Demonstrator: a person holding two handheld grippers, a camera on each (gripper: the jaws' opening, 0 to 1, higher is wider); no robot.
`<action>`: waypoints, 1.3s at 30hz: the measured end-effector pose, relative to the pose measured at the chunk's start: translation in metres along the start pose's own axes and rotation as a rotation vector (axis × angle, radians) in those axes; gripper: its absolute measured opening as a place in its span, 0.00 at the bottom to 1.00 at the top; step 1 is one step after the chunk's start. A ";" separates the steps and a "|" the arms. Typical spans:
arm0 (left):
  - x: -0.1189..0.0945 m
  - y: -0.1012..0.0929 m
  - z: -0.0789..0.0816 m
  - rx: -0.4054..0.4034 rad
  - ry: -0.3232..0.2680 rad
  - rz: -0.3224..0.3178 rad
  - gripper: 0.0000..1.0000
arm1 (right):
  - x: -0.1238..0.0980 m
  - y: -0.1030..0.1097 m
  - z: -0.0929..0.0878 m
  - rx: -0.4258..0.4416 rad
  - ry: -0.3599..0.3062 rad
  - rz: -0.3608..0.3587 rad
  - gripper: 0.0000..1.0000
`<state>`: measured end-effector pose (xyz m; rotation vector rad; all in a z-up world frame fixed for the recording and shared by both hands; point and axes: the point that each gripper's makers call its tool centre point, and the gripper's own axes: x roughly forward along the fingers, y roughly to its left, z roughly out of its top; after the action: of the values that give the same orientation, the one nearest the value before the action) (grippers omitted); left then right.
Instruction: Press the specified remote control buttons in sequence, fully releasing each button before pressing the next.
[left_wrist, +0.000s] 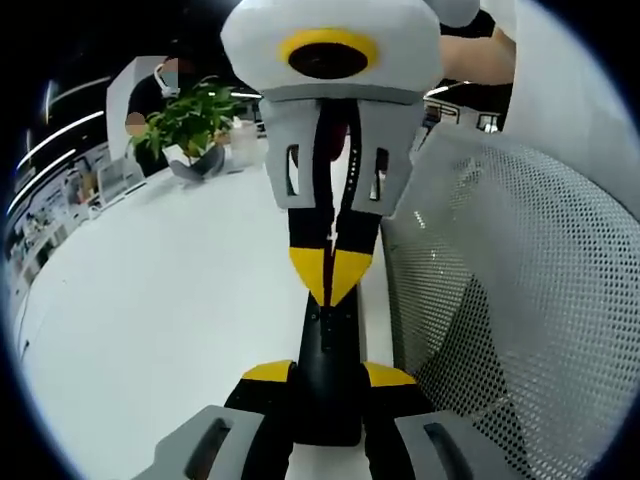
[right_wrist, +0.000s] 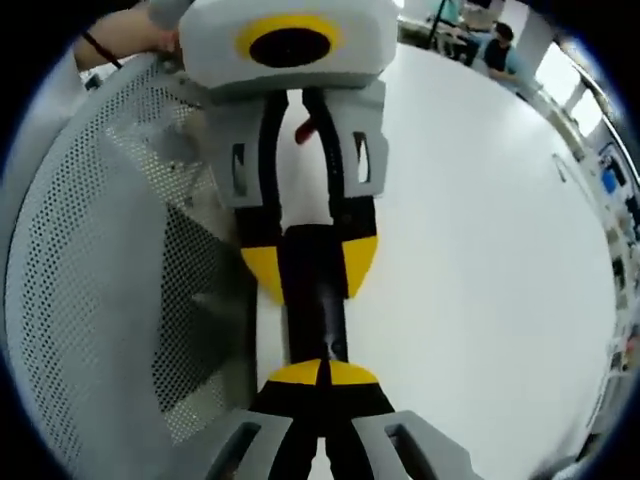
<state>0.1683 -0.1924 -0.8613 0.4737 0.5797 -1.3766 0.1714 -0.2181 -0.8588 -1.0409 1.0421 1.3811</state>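
Note:
A slim black remote control (left_wrist: 328, 340) is held above the white table (left_wrist: 170, 300). My left gripper (left_wrist: 330, 375) is shut on its near end, one yellow-tipped jaw on each side. In the right gripper view the same remote (right_wrist: 314, 305) runs between that left gripper (right_wrist: 312, 262) at the top and my right gripper (right_wrist: 325, 373) at the bottom. The right gripper is shut, jaws together, its tips resting on the remote's face. In the left gripper view the right gripper (left_wrist: 330, 268) comes down from above with its closed tip on the remote. The buttons are hidden.
A grey mesh chair back (left_wrist: 520, 300) stands close beside the grippers and is also seen as the chair back (right_wrist: 110, 270). A potted green plant (left_wrist: 190, 120) sits at the table's far side, near a person (left_wrist: 155, 90). Seated people (right_wrist: 498, 50) are beyond the table (right_wrist: 480, 260).

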 end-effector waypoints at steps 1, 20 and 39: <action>0.000 0.000 0.000 0.001 -0.002 -0.002 0.25 | 0.000 0.000 0.000 0.009 0.005 0.010 0.00; 0.000 0.000 0.000 0.002 -0.002 -0.003 0.25 | -0.004 0.000 -0.001 0.181 -0.267 -0.153 0.00; 0.000 0.000 0.000 0.001 0.004 0.001 0.25 | 0.000 0.018 0.010 0.077 -0.234 -0.172 0.00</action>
<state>0.1681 -0.1923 -0.8609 0.4773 0.5825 -1.3756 0.1533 -0.2095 -0.8559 -0.8681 0.8083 1.2786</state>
